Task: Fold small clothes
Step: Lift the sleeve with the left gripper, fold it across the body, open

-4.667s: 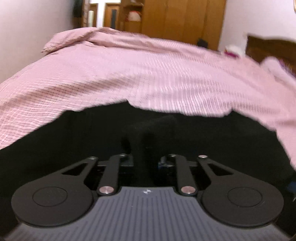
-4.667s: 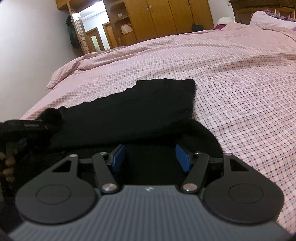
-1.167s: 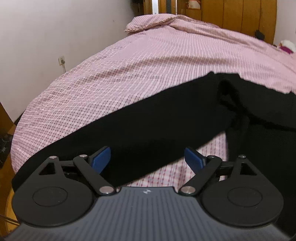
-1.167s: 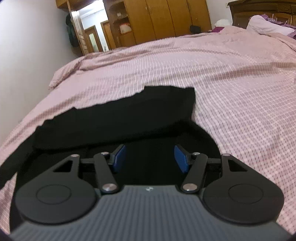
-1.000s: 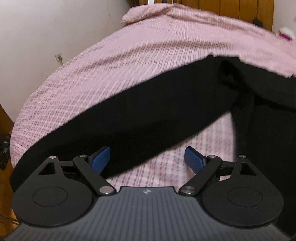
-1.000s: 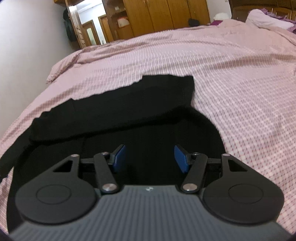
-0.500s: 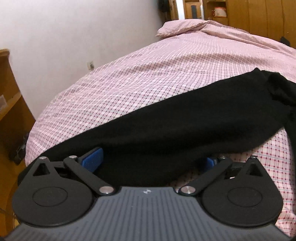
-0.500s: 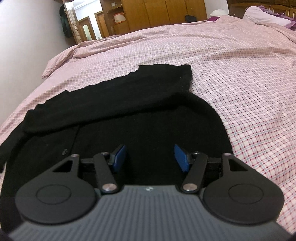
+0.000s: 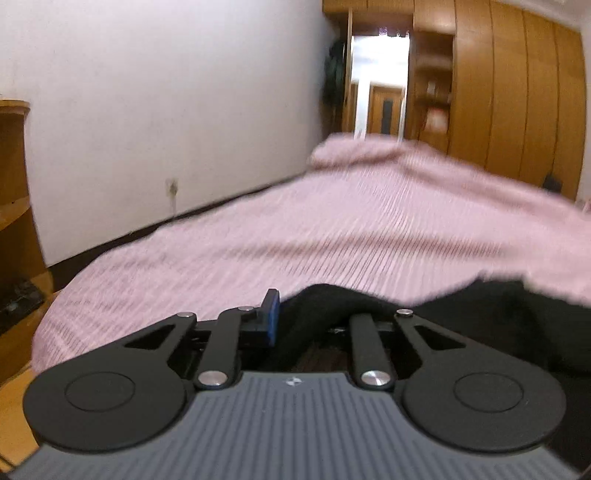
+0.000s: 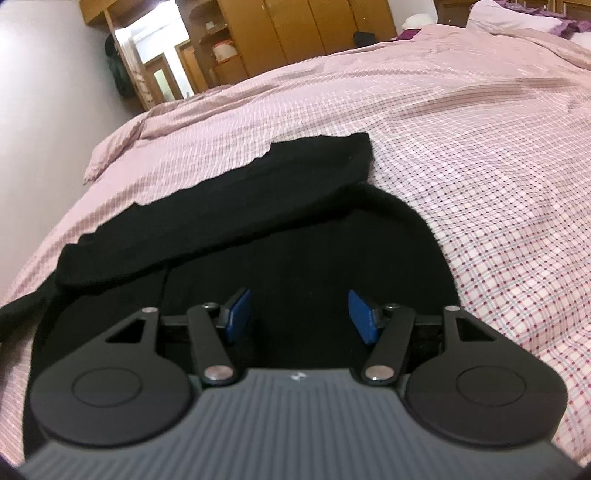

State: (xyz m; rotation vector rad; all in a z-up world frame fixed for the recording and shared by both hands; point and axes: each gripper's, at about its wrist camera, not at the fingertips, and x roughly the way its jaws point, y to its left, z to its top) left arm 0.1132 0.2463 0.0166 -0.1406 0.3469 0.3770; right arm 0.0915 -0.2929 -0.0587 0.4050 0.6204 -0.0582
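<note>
A black long-sleeved garment lies on the pink checked bedspread, one sleeve folded across its upper body. My right gripper is open and empty, low over the garment's body. My left gripper is shut on the black sleeve; cloth bunches between its jaws and hides the right pad. The left wrist view is blurred by motion.
A white wall and a wooden shelf unit stand left of the bed. Wooden wardrobes and a doorway are beyond the far end. Pillows lie at the right.
My left gripper has closed on the sleeve it was straddling, and its view has swung up toward the wall. My right gripper has stayed open over the garment.
</note>
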